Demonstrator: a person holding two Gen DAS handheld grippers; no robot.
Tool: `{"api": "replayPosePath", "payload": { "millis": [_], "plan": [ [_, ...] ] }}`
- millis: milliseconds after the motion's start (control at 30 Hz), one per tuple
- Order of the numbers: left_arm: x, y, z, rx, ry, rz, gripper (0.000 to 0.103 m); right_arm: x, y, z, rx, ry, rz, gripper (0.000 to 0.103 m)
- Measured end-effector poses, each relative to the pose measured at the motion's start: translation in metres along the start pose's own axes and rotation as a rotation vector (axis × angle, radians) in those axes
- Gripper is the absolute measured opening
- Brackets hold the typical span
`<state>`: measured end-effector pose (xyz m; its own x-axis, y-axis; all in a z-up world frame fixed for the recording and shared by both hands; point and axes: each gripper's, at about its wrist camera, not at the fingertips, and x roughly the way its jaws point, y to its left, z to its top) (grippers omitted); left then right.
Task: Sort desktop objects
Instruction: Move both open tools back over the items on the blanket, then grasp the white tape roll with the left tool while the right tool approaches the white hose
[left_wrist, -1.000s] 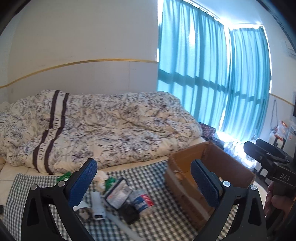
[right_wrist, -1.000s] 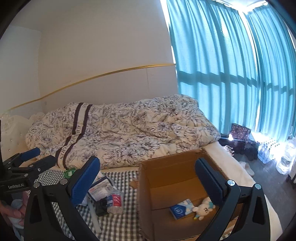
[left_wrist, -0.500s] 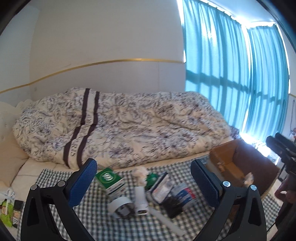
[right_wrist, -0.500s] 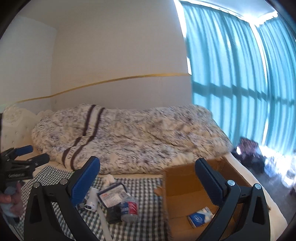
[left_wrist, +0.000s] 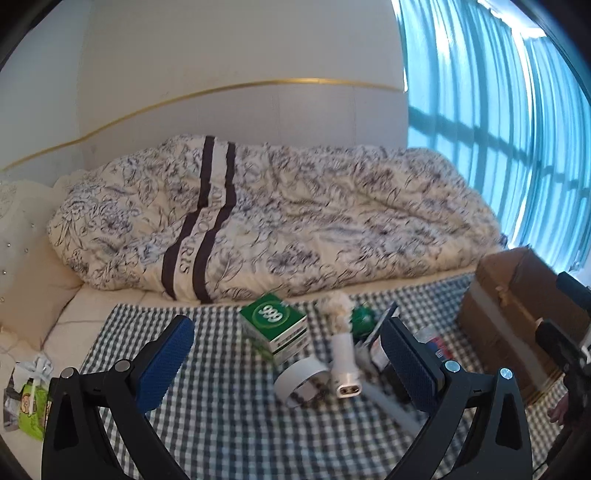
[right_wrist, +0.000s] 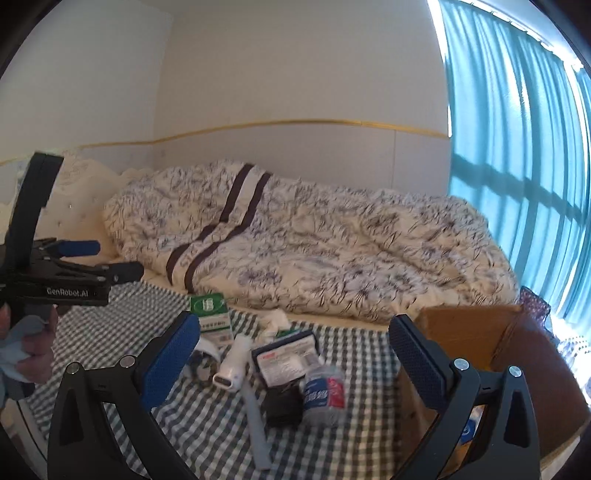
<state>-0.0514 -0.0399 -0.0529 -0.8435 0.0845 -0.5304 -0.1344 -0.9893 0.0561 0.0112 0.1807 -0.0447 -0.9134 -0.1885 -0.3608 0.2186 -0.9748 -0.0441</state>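
On the checked cloth (left_wrist: 221, 406) ahead of you, the clutter sits between your left gripper's (left_wrist: 291, 363) wide-open, empty jaws: green box (left_wrist: 273, 325) far, tape roll (left_wrist: 299, 380) and white charger (left_wrist: 345, 365) nearer. Your right gripper (right_wrist: 299, 356) is equally wide apart, holding nothing, with the water bottle (right_wrist: 325, 395) just inside its span. To the right stands the cardboard box (right_wrist: 491, 332).

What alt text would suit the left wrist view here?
The open left tool hangs empty over a checked cloth strewn with a green box, tape roll and white charger. A cardboard box stands right; a floral duvet lies behind.
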Motion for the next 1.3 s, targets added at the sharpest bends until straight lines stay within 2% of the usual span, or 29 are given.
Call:
{"api": "replayPosePath", "payload": {
  "millis": [333, 600, 967, 1300],
  "plan": [
    [0.028, 0.019, -0.02, -0.044, 0.024, 0.013, 0.103, 0.046, 0.013, -0.034, 0.032, 0.17, 0.036, 0.103],
    [0.058, 0.028, -0.039, -0.056, 0.058, 0.013, 0.103, 0.069, 0.02, -0.056, 0.036, 0.263, 0.077, 0.103],
    [0.108, 0.024, -0.066, 0.002, 0.207, 0.026, 0.103, 0.1, 0.031, -0.082, 0.022, 0.401, 0.108, 0.103],
    [0.152, 0.02, -0.092, 0.015, 0.3, 0.013, 0.103, 0.124, 0.03, -0.106, 0.052, 0.514, 0.127, 0.103]
  ]
}}
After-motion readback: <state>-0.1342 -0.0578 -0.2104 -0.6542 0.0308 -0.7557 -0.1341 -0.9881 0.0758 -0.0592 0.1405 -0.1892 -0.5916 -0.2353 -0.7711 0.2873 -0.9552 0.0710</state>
